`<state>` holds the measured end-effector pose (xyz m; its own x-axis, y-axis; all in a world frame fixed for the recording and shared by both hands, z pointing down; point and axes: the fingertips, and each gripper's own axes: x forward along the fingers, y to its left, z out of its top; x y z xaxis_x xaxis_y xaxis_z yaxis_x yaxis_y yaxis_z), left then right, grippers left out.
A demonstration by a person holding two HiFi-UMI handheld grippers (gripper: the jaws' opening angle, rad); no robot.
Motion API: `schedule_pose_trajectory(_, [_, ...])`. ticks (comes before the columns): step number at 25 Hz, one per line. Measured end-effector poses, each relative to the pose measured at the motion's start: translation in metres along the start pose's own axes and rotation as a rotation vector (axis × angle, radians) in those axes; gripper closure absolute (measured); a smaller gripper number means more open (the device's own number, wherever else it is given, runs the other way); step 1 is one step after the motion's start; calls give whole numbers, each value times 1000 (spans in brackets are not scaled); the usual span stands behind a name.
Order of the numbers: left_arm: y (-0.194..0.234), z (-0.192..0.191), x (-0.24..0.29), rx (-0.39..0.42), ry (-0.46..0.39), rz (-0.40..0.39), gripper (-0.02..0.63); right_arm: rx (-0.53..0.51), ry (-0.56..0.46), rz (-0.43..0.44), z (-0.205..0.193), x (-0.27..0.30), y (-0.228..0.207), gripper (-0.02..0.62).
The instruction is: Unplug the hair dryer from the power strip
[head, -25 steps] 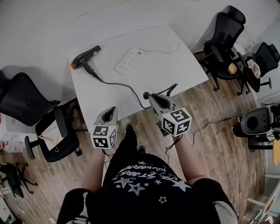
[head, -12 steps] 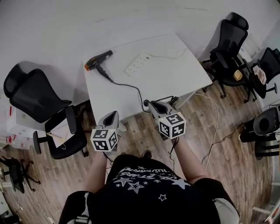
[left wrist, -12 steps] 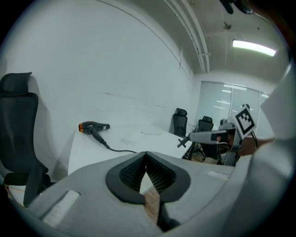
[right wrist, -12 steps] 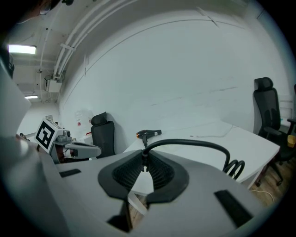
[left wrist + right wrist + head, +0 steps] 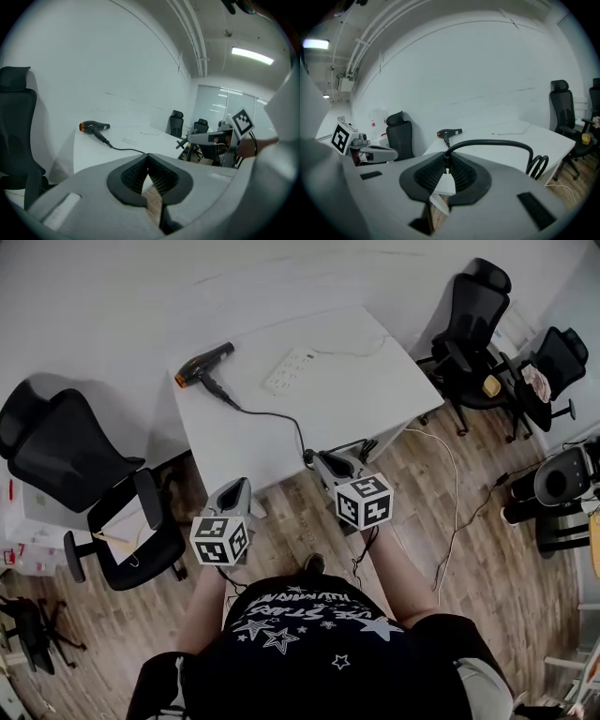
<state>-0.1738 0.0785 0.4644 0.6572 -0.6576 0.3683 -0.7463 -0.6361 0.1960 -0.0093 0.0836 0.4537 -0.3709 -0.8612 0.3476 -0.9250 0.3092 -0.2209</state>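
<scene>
Clamping the black plug [image 5: 308, 457] at their very tips, the jaws of the right gripper [image 5: 446, 161] are pressed together on it, and nothing else sits between them. The plug is out of the power strip [image 5: 289, 369] and hangs in the grip at the near edge of the white table [image 5: 375, 395], well apart from the strip. In the right gripper view a stretch of black cord [image 5: 272, 415] arches out of the jaws to the right and ends in a couple of loops by the table edge. In the head view the cord runs from the plug up across the tabletop and off to the left, to the handle of the hair dryer [image 5: 203, 363].

The left gripper [image 5: 148, 157] is held beside the right one, its tip also at the near table edge. Its ribbed pads meet at the tip with nothing in them, and only a sliver of floor shows through the gap lower down.

The hair dryer is black with an orange ring at one end and lies on its side near the table's far left corner. The white power strip lies just to its right, close to the wall, with its own white lead [image 5: 361, 341] trailing off towards the far right corner.

Black office chairs stand around the table, one at its left [image 5: 66, 456] and two more at the right [image 5: 469, 324]. The floor [image 5: 450, 549] beneath is wood plank.
</scene>
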Motion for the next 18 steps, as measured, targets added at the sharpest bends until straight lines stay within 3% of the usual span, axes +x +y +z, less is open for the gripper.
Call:
schedule_pose_trajectory(8, [12,-2,-25,26,-9,-81,598,19,-28,-86,-1,-7,27,545])
schedule_pose_trajectory(18, [38,-21,-65,23,4,-126,598,46,-29,-140,-17,-9,70,546])
